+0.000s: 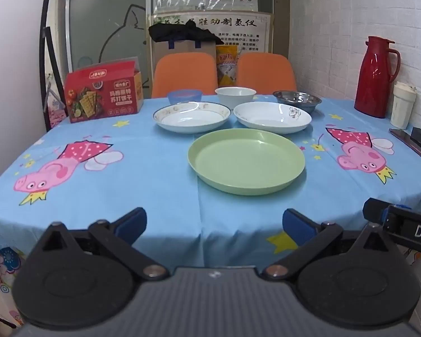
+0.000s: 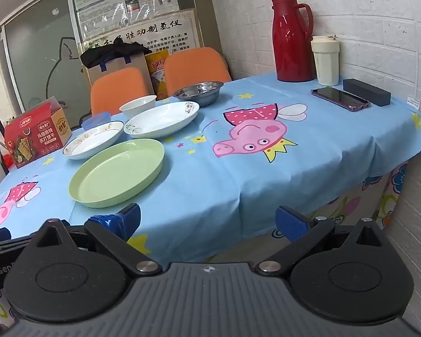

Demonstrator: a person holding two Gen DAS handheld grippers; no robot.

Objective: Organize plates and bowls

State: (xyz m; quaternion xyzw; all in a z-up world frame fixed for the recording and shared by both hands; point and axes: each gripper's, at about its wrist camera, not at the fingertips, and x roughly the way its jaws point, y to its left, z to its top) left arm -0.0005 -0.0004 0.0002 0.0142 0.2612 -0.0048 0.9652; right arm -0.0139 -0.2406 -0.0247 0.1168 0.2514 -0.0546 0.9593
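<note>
A green plate (image 1: 246, 160) (image 2: 117, 172) lies nearest on the blue tablecloth. Behind it lie a gold-rimmed white plate (image 1: 192, 116) (image 2: 94, 139) on the left and a flower-printed white plate (image 1: 272, 117) (image 2: 164, 119) on the right. Farther back stand a blue bowl (image 1: 184, 96) (image 2: 96, 120), a white bowl (image 1: 235, 95) (image 2: 138, 106) and a steel bowl (image 1: 297, 100) (image 2: 198, 92). My left gripper (image 1: 214, 224) is open and empty at the table's near edge. My right gripper (image 2: 207, 221) is open and empty, right of the green plate.
A red cracker box (image 1: 102, 91) stands at the back left. A red thermos (image 2: 292, 39), a cream cup (image 2: 325, 60), a phone (image 2: 340, 98) and a black case (image 2: 366, 91) sit by the brick wall on the right. Two orange chairs (image 1: 185, 73) stand behind the table.
</note>
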